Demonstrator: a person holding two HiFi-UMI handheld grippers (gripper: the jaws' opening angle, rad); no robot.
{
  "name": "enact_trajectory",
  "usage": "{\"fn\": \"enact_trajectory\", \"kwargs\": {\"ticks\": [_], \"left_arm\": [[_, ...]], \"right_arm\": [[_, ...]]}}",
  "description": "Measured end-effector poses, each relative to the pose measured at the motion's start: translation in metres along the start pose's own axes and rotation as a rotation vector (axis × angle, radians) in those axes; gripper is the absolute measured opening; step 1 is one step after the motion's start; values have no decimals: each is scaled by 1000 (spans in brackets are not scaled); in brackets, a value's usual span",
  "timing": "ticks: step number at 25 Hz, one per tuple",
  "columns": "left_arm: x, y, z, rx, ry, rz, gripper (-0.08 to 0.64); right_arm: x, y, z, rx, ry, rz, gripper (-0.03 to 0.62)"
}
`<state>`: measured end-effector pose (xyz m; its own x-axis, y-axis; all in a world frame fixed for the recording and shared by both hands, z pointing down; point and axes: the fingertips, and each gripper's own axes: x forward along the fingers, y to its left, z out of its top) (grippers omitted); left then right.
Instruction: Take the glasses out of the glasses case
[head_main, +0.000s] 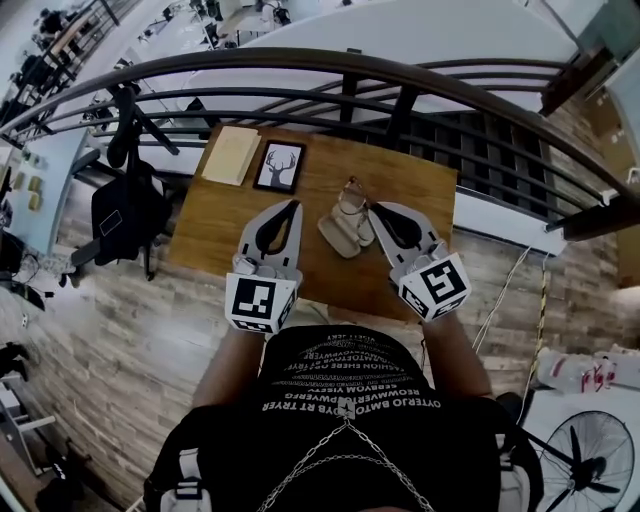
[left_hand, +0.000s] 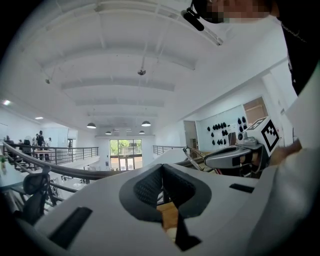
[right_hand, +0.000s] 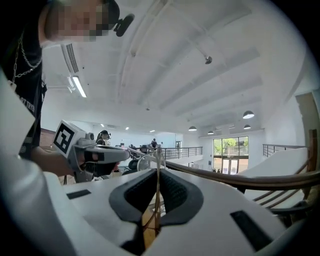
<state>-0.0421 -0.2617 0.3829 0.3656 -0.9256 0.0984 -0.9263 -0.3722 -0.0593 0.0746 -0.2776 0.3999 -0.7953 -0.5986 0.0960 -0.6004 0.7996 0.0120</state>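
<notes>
Black shirt (head_main: 340, 385) with white print and a chain (head_main: 347, 428) closest, filling the bottom of the head view. Just beyond, both grippers held out over a wooden desk (head_main: 210, 235), each with its marker cube toward the body. Left gripper (head_main: 293, 206) shut, tips meeting, nothing between the pads; only desk showing through the gap behind the tips in the left gripper view. Right gripper (head_main: 373, 209) closed on the glasses (head_main: 352, 193): in the right gripper view one thin gold temple pinched upright between the pads, running up past the tips, a clear lens showing to its left. Glasses out at the right gripper's tip, between the two grippers' tips and nearer the right one, up off the desk at gripper height as seen from the left gripper view. Beige case (head_main: 341, 234) lying open on the desk between the grippers, just on the near side of the glasses; contact between the two not to be made out from above. Farther back on the desk, a black frame (head_main: 280, 166) with a deer picture, and a tan pad (head_main: 231, 155) just left of it. Dark railing (head_main: 300, 57) beyond the desk's far edge; black bag (head_main: 125, 210) off the desk's left end; fan (head_main: 590, 460) at lower right.
</notes>
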Motion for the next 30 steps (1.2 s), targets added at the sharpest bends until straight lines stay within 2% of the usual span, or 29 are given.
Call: {"fn": "enact_trajectory", "kwargs": {"ticks": [11,23,30], "left_arm": [[-17,-12,14,4,-19,4,26],[-12,-10,8,-17,14,-40,26],[-6,21,8,1,23,-93,26]], "right_arm": [[-25,12,36,-47,-62,10,28],[-23,11,40,-42,-45,-24,26],[3,10,44,-18,-54,-70,28]]}}
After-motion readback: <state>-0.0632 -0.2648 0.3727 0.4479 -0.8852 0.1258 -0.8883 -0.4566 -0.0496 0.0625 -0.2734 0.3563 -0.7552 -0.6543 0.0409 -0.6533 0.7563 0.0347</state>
